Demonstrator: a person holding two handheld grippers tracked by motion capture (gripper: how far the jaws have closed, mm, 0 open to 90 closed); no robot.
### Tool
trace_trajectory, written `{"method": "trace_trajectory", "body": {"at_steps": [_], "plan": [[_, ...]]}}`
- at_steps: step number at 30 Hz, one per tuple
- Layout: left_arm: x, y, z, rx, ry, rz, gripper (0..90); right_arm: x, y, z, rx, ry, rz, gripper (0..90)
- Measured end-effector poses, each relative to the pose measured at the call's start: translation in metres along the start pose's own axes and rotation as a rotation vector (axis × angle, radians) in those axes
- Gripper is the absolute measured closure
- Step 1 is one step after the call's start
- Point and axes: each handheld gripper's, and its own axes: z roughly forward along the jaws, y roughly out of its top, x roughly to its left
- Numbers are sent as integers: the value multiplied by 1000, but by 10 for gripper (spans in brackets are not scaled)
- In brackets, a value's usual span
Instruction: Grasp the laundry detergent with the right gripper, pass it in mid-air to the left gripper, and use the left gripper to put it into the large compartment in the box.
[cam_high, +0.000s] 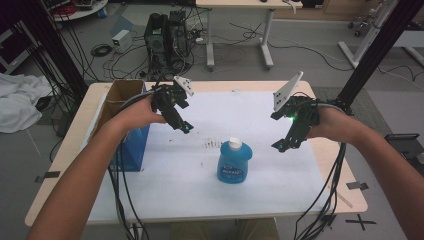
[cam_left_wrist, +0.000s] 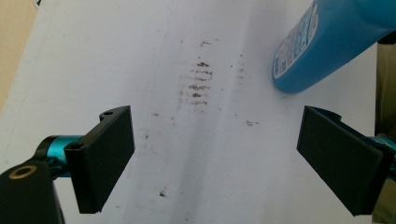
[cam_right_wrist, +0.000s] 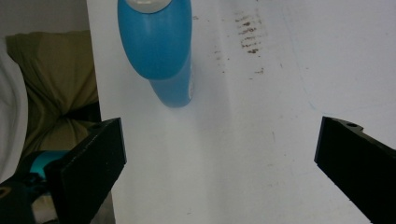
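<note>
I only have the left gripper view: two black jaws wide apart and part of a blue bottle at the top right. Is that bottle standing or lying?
Observer: The blue bottle stands upright on the white sheet, white cap up.
Operator: Where is the other gripper?
Observer: The right gripper hangs to the bottle's right, apart from it, jaws open.
Operator: Anything beside my gripper?
Observer: A blue box sits left of the left gripper.
</note>
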Motion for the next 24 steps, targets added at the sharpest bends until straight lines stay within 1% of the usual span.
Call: {"method": "trace_trajectory", "body": {"at_steps": [1, 2, 4, 5, 6, 7, 9, 10, 11, 13, 14, 19, 20, 21, 22, 23, 24], "plan": [[0, 1, -1, 18, 0, 23, 112, 2, -1, 1, -6, 4, 0, 11], [0, 1, -1, 18, 0, 23, 112, 2, -1, 1, -6, 4, 0, 11], [-1, 1, 0, 20, 3, 30, 112, 6, -4, 7, -11, 9, -9, 10], [-1, 2, 0, 21, 0, 29, 112, 6, -4, 7, -11, 9, -9, 10], [-2, 2, 0, 25, 3, 31, 112, 8, -6, 11, -20, 20, -15, 11], [-2, 2, 0, 24, 2, 28, 112, 9, -7, 13, -22, 20, -11, 11], [-3, 2, 1, 18, 4, 34, 112, 10, -8, 14, -20, 24, -4, 10], [-3, 2, 1, 19, -1, 36, 112, 10, -9, 17, -32, 25, -15, 11], [-3, 3, 0, 28, 0, 41, 112, 13, -10, 17, -25, 24, 6, 11], [-4, 3, 1, 24, -1, 40, 112, 12, -11, 19, -32, 31, -5, 10], [-3, 3, 1, 25, 0, 46, 112, 12, -11, 20, -36, 30, -3, 10], [-3, 3, 2, 28, -2, 47, 112, 13, -13, 24, -55, 40, -3, 11], [-3, 3, 2, 29, -2, 51, 112, 13, -13, 25, -61, 41, -3, 10], [-2, 4, 2, 43, -3, 65, 112, 13, -14, 26, -64, 45, 0, 10], [-2, 3, 2, 39, -5, 63, 112, 14, -14, 28, -68, 47, 4, 10], [-2, 3, 3, 28, -6, 50, 112, 14, -15, 30, -72, 51, 9, 10], [-2, 3, 3, 28, -6, 50, 112, 14, -16, 31, -80, 53, 6, 10]]}}
